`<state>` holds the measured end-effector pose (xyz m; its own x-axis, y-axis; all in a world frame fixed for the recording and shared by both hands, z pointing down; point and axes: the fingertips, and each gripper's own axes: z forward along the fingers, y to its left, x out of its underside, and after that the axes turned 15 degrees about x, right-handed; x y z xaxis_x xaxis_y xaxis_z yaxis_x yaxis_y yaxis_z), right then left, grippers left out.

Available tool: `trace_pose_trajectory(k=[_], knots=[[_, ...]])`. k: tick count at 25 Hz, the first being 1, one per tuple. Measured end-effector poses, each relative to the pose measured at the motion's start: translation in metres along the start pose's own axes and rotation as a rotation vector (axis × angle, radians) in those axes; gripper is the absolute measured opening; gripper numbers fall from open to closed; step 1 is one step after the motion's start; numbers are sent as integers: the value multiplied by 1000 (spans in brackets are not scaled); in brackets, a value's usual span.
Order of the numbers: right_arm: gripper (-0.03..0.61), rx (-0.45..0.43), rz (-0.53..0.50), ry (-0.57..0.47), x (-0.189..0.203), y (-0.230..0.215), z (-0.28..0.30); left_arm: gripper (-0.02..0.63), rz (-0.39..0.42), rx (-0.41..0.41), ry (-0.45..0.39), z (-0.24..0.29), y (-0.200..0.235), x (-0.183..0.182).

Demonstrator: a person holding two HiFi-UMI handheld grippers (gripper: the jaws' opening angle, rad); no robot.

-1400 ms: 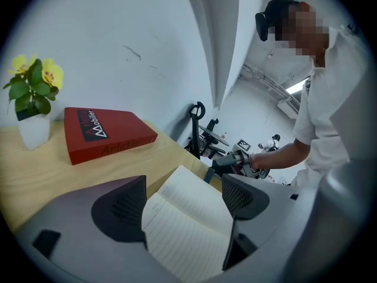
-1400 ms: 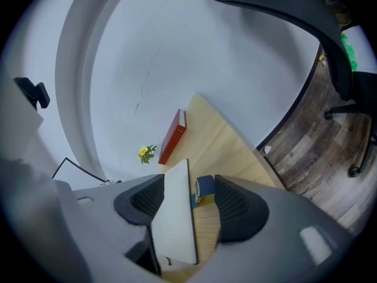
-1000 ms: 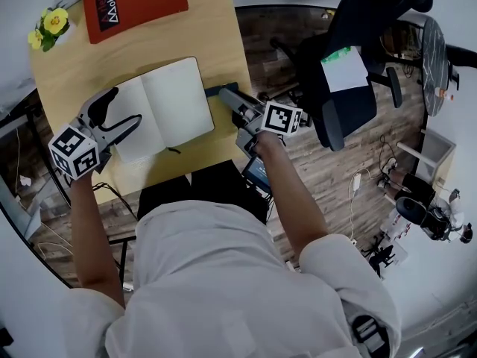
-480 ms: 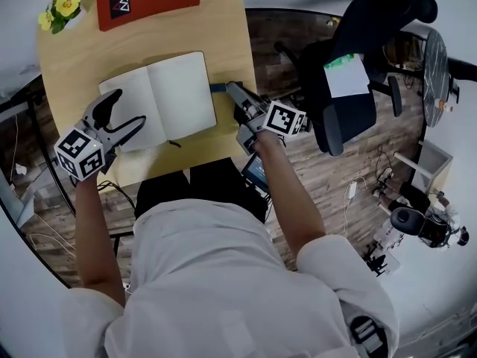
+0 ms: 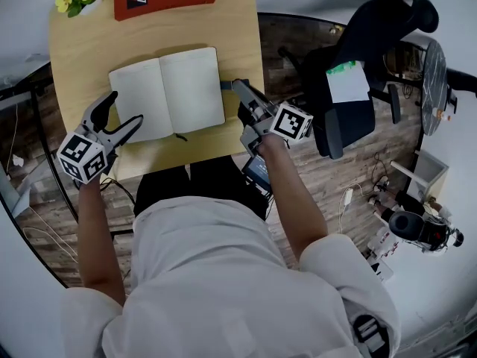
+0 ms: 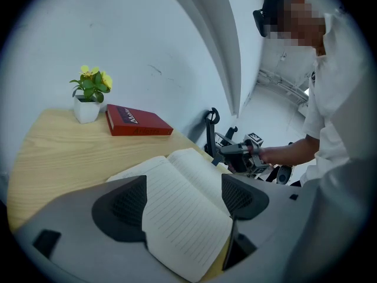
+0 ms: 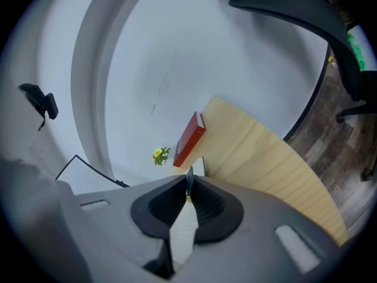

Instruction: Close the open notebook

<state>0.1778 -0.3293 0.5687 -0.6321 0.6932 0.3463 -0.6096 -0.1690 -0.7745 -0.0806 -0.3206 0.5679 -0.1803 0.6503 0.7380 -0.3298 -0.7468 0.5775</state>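
Our right gripper (image 5: 240, 88) has just been closing its jaws and pinches the right cover edge of the notebook (image 5: 168, 92), which lies open and flat on the table (image 5: 82, 47). Our left gripper (image 5: 125, 112) stands wide, the left page's corner between its jaws, unpinched. We judge the grip made. Next, 1 arc must swing that cover leftward over the spine.

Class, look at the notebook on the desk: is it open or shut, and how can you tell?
Open. The notebook lies spread on the desk, both lined pages facing up either side of the centre fold.
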Motion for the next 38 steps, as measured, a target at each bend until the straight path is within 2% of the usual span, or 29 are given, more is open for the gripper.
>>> trace_pose_trajectory(k=[9,17,22,28,38], knots=[[25,-60,-45,-30,3,62,-18,404,13,27,-32,-17,-11,2],[25,-136,-123,-11,27,127,-22,403,39,21,-94,-44,-16,-2],[25,-195,-165,24,41,161,-15,403,51,-5,-142,-62,-19,-7],[23,-257,-203,82,85,203,12,399,45,-66,-237,-113,-15,3],[23,-225,-252,214,153,202,76,390,6,-132,-307,-159,-14,24]])
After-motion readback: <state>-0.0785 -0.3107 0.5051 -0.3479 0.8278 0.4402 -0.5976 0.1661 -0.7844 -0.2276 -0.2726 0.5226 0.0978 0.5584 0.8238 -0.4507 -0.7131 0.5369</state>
